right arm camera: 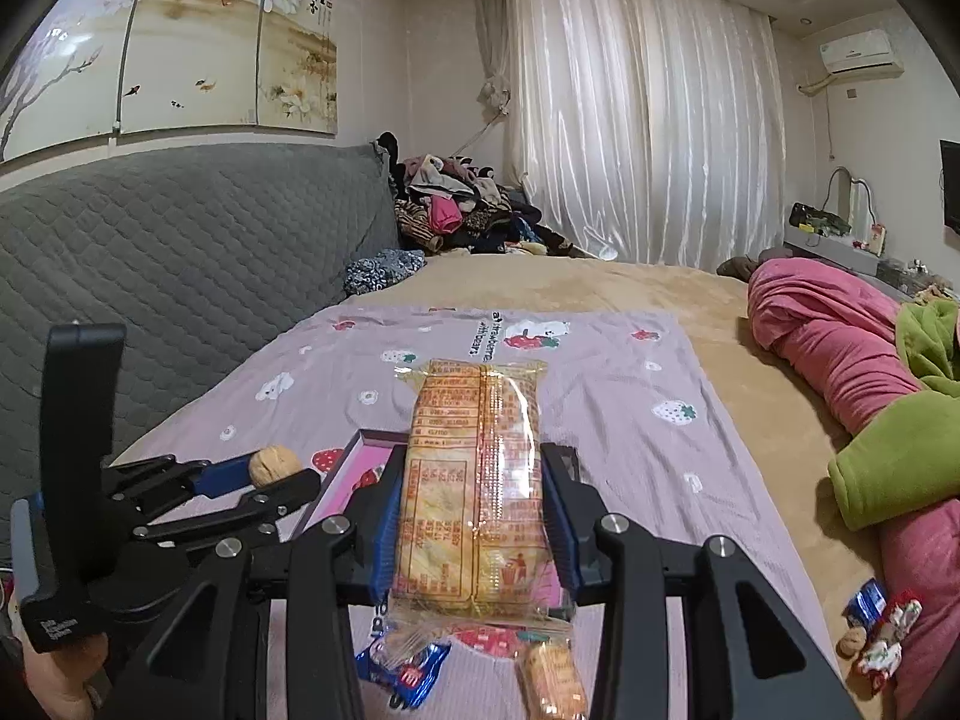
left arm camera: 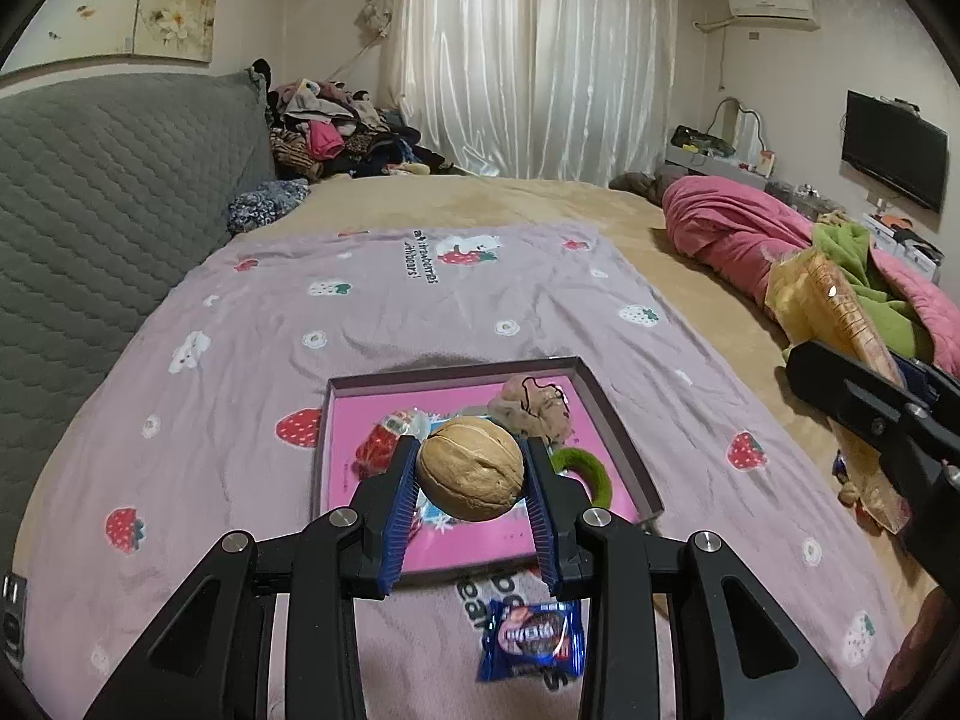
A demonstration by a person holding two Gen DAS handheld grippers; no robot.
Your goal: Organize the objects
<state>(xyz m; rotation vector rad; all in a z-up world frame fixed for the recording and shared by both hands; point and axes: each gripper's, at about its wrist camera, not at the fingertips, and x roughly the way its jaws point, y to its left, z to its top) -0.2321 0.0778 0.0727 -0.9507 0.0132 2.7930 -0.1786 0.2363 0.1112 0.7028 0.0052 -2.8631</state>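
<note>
Your left hand-held gripper [left arm camera: 470,468] is clamped on a round, tan, ridged walnut [left arm camera: 470,468], its blue ribbed pads [left arm camera: 401,510] pressing on either side of the shell. The nut hangs above a shallow square box with a pink floor and dark brown rim [left arm camera: 582,372]. Inside that box lie a red-and-white wrapped sweet [left arm camera: 384,438], a crumpled pinkish-beige piece of cloth with a thin black cord [left arm camera: 534,405] toward the far right corner, and a curved green fuzzy ring [left arm camera: 591,471] near the right wall, partly hidden by the right finger. Just below the box's near edge, on the lilac strawberry-print sheet [left arm camera: 240,324], lies a blue foil biscuit packet [left arm camera: 531,639].

Your right hand-held gripper [right arm camera: 474,498] is closed on a long clear-wrapped pack of golden crackers with orange print [right arm camera: 474,468], which stands up lengthwise between the blue pads [right arm camera: 384,540], its far end rising past the fingertips and its near end hanging loose below them. The pink box shows behind it on the left.

Further out on your right, a small cluster sits at the edge of the sheet: another blue packet [right arm camera: 864,600], a red-and-white wrapped sweet [right arm camera: 891,642] and a second walnut [right arm camera: 852,642], beside a pink quilt [right arm camera: 840,336] and a green blanket [right arm camera: 900,468] on the tan bed cover [right arm camera: 600,282].
</note>
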